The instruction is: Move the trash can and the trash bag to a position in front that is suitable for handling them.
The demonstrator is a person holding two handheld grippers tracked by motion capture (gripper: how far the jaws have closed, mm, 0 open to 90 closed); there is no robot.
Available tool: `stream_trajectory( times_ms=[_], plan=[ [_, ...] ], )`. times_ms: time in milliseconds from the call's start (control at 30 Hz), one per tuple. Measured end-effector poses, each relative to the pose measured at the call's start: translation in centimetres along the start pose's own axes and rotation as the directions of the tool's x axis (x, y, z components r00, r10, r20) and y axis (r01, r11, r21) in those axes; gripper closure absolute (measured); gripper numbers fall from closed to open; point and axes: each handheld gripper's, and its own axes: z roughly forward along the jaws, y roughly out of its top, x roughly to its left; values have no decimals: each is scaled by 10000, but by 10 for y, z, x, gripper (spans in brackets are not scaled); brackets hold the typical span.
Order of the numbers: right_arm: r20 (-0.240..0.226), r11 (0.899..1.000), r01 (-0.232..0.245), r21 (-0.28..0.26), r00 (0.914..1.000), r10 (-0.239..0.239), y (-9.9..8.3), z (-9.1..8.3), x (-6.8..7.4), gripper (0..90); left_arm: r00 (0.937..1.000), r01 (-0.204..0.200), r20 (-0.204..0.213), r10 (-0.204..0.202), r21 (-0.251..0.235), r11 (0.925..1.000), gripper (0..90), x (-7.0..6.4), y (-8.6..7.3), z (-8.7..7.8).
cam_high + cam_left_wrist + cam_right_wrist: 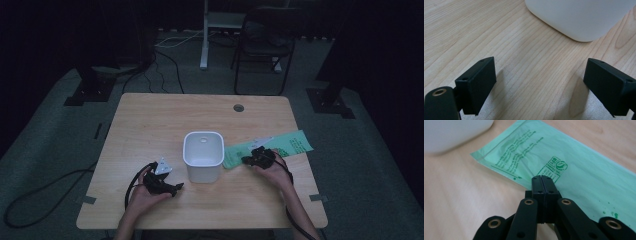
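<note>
Two grippers are working either side of a white bin (203, 155) at the middle of the wooden table (150, 120), and you are at the bag-pickup step. Your right gripper (541, 178) is resting with its jaws pressed flat together at the near edge of the green bag (564, 165), which is lying flat on the table just beside the bin's right side. Whether a fold of film is pinched between those jaws is hard to tell; they are probably closed on nothing. Your left gripper (540, 80) is hovering low over bare wood with its jaws spread wide, the bin's rounded corner (579, 20) just ahead.

Next you are likely needing to part the right jaws, slide one under the bag's edge and lift. The film is lying tight against the wood, so catching it is the hard part. A white slip (263, 142) is sitting at the bag's far edge, and the bin's wall is crowding the bag's left end.
</note>
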Motion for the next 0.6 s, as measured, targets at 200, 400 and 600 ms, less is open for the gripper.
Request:
stream_trajectory(
  times_ms=[200, 400, 600],
  plan=[
    [-330, 9991, 323, 271, 9990, -314, -10, -14, 5, 830, 10000, 10, 0, -10, -8, 10000, 115, 0, 0, 0],
    [617, 9965, -734, -406, 9952, 758, 4, -7, -12, 666, 10000, 0, -2, 0, 0, 10000, 115, 0, 0, 0],
    [1300, 9823, -1686, -819, 9754, 1783, 19, 10, -26, 600, 10000, 4, -2, -4, 4, 10000, 115, 0, 0, 0]
  ],
)
